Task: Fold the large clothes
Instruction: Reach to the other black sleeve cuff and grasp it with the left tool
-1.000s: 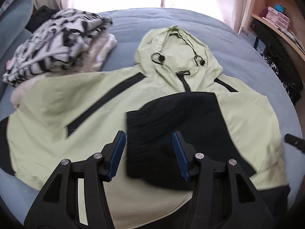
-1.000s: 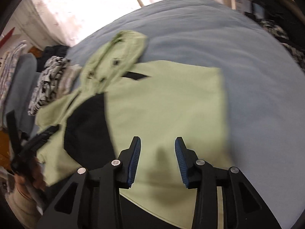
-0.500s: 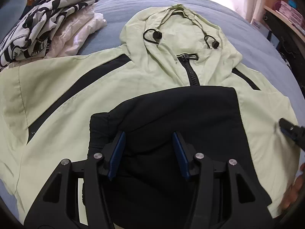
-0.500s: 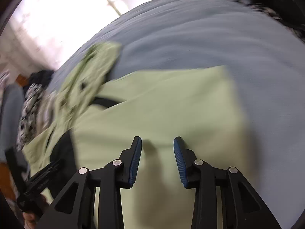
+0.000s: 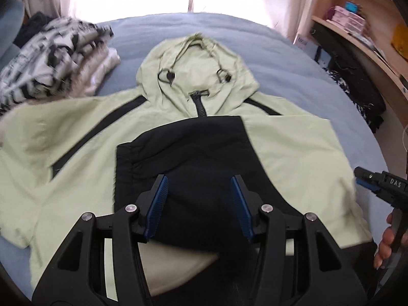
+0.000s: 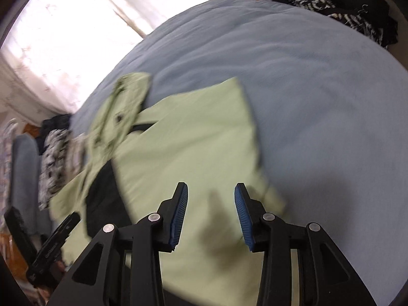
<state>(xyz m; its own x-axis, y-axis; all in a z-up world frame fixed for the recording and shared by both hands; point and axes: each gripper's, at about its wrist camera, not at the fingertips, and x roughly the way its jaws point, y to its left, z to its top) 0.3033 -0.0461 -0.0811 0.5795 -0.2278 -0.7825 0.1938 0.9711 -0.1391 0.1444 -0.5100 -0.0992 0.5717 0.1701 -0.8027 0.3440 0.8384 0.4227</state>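
Observation:
A pale green hooded jacket (image 5: 293, 158) with black panels lies front up on the blue bed (image 5: 280, 58), its hood (image 5: 199, 71) toward the window. A black sleeve (image 5: 193, 158) is folded across its chest. My left gripper (image 5: 199, 178) hovers open over that black part and grips nothing. My right gripper (image 6: 211, 187) hangs over the jacket's (image 6: 193, 137) green right side. Its jaws are opening, with only fabric below them. It also shows at the right edge of the left wrist view as the right gripper (image 5: 362, 176), held by a hand (image 5: 385, 244).
A stack of folded clothes (image 5: 51, 61), black-and-white print on top, sits at the bed's back left. Dark garments (image 5: 357, 81) hang beside a wooden shelf (image 5: 357, 25) on the right. Bright curtains are behind the bed. Bare blue bedding (image 6: 318, 89) lies right of the jacket.
My left gripper moved in close over the black sleeve, then drew back. My right gripper rolled and slid over the green side, its jaws a little wider. The jacket lies as before.

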